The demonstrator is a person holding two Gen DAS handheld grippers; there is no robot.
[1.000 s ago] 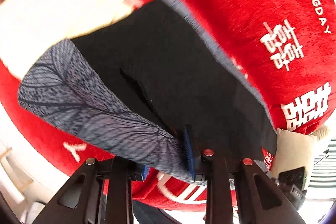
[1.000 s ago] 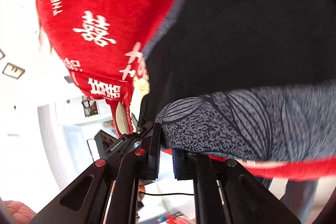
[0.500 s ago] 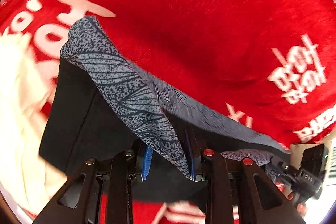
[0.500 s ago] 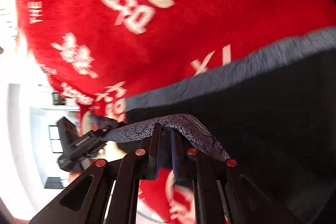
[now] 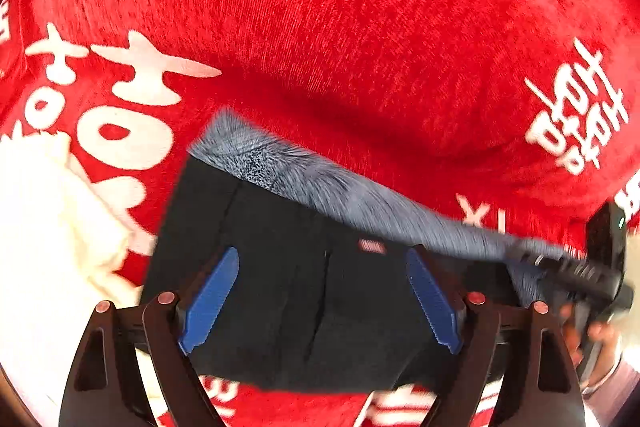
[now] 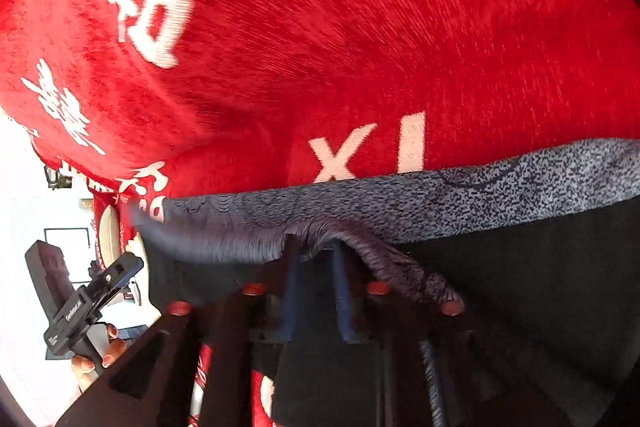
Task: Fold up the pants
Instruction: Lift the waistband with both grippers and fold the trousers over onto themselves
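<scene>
Your left tool (image 5: 320, 301) is opening, spread above the black pants (image 5: 288, 267); your right tool (image 6: 316, 291) is opening with the grey waistband (image 6: 400, 205) draped between its fingers.

A plush red blanket (image 5: 360, 59) covers nearly everything underfoot of the work, its pile printed with large white characters (image 5: 132, 75) and the letters "XI" (image 6: 372, 151). A cream-white cloth (image 5: 48, 227) lies bunched on it at the left edge of the left wrist view. Past the blanket's edge, a bright white room (image 6: 24, 227) shows, too washed out to read.
</scene>
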